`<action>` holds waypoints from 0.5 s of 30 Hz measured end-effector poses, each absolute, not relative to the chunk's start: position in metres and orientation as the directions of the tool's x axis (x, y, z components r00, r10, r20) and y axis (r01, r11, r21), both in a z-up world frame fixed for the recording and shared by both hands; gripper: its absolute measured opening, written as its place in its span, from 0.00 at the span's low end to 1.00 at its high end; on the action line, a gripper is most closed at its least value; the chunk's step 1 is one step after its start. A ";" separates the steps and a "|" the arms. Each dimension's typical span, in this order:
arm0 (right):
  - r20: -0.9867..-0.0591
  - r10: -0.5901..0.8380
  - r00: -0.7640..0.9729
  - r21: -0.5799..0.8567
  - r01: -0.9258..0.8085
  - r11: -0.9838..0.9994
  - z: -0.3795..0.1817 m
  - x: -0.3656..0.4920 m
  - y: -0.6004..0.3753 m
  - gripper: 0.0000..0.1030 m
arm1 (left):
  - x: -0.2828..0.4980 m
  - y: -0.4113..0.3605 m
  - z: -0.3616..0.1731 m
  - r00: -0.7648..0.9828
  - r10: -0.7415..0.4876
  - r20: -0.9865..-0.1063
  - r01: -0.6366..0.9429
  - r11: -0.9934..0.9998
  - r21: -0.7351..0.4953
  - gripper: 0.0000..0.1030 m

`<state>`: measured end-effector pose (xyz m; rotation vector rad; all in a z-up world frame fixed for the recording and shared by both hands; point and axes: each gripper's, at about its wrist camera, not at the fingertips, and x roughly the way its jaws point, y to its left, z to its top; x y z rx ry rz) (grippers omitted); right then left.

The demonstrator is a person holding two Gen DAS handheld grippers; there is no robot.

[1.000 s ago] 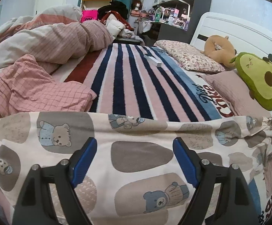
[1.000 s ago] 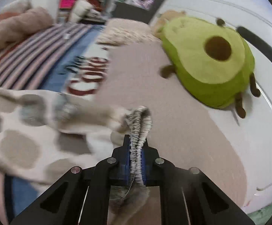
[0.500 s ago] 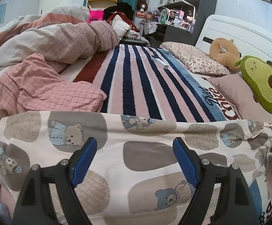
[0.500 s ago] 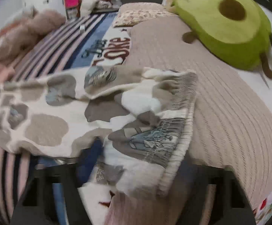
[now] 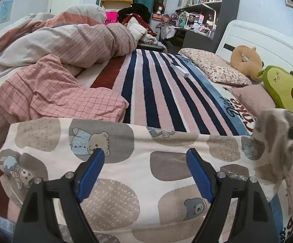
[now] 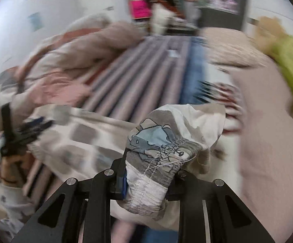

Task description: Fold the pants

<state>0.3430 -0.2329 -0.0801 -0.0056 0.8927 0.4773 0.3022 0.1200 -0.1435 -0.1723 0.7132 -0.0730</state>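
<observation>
The cream pants [image 5: 146,172] with grey patches and bear prints lie across the near end of the striped bed. My left gripper [image 5: 145,174] is open above their middle, holding nothing. My right gripper [image 6: 146,178] is shut on the pants' elastic waistband [image 6: 156,158] and holds it lifted off the bed. In the left wrist view that lifted end [image 5: 275,133] hangs blurred at the right edge. The right wrist view is motion-blurred.
A pink checked garment [image 5: 51,97] and a heaped duvet [image 5: 69,40] lie at the left. An avocado plush [image 5: 286,91], a brown plush [image 5: 245,60] and pillows [image 5: 213,66] line the right by the headboard. A small white box [image 5: 180,70] rests on the striped blanket [image 5: 156,89].
My right gripper let the waistband go half a second ago, has closed on it again and now swings it up and leftward. My left gripper stays open and has backed off slightly.
</observation>
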 end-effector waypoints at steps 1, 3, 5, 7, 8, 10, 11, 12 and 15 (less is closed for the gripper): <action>-0.738 0.431 0.520 0.207 -0.434 0.877 -0.083 0.349 -0.216 0.19 | 0.301 0.122 -0.143 0.757 -0.130 -0.641 0.006 0.981 -0.192 0.78; -0.715 0.512 0.476 0.250 -0.510 0.823 -0.095 0.358 -0.174 0.19 | 0.299 0.128 -0.142 0.762 -0.144 -0.632 0.002 0.975 -0.220 0.78; -0.700 0.572 0.427 0.290 -0.562 0.775 -0.111 0.357 -0.137 0.19 | 0.298 0.133 -0.143 0.763 -0.161 -0.626 0.000 0.969 -0.249 0.78; -0.707 0.605 0.366 0.336 -0.580 0.743 -0.134 0.356 -0.108 0.19 | 0.299 0.135 -0.145 0.761 -0.158 -0.629 -0.011 0.967 -0.255 0.78; -0.710 0.618 0.339 0.358 -0.581 0.731 -0.148 0.356 -0.096 0.19 | 0.300 0.135 -0.146 0.758 -0.159 -0.632 -0.012 0.966 -0.258 0.78; -0.722 0.618 0.310 0.356 -0.600 0.716 -0.170 0.354 -0.077 0.20 | 0.303 0.133 -0.149 0.751 -0.175 -0.637 -0.007 0.962 -0.272 0.78; -0.721 0.623 0.303 0.359 -0.607 0.709 -0.176 0.351 -0.075 0.21 | 0.305 0.132 -0.150 0.747 -0.185 -0.638 -0.002 0.960 -0.280 0.78; -0.713 0.636 0.296 0.370 -0.611 0.700 -0.181 0.350 -0.074 0.26 | 0.306 0.129 -0.152 0.742 -0.198 -0.641 0.006 0.958 -0.288 0.78; -0.697 0.673 0.246 0.426 -0.614 0.665 -0.192 0.349 -0.081 0.41 | 0.312 0.119 -0.157 0.724 -0.226 -0.651 0.028 0.953 -0.300 0.78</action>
